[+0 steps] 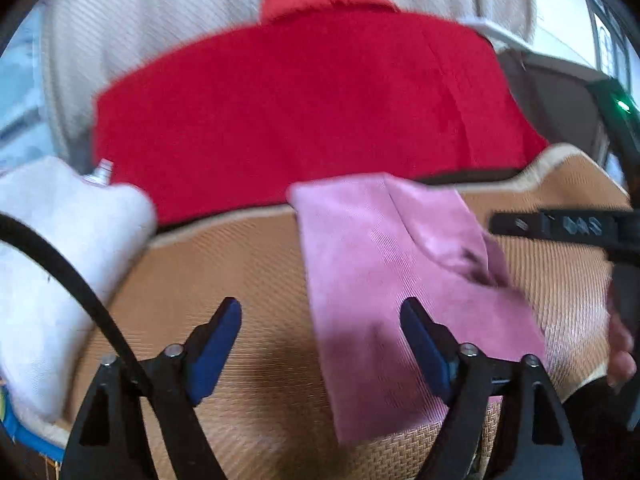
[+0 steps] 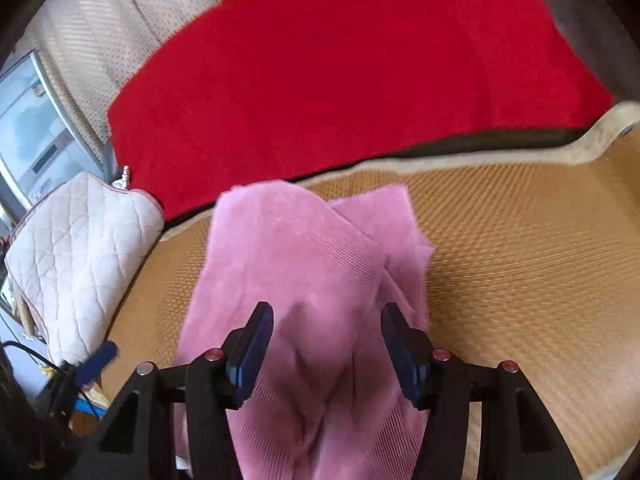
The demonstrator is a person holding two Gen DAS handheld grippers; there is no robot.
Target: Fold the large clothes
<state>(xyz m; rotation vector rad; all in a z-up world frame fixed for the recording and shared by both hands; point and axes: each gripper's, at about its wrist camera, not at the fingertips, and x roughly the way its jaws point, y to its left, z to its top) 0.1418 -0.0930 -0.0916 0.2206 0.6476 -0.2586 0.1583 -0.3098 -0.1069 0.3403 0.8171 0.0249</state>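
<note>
A pink ribbed garment [image 1: 380, 264] lies folded in a long strip on a tan woven mat [image 1: 224, 264]. My left gripper [image 1: 320, 312] hovers over the strip's left edge, jaws wide open with nothing between the blue pads. In the right wrist view the pink garment [image 2: 304, 264] runs under my right gripper [image 2: 328, 320]. Its jaws stand apart, with creased cloth showing between them, and the pads do not visibly press on it. The right gripper's black body [image 1: 560, 228] and a person's fingers [image 1: 620, 352] show at the right edge of the left wrist view.
A large red cloth [image 2: 344, 80] lies spread behind the mat against cream ribbed upholstery [image 1: 168, 20]. A white quilted cushion [image 2: 84, 256] rests at the mat's left end. The mat's pale border [image 2: 480, 160] marks its far edge. A window [image 2: 32, 128] is at the far left.
</note>
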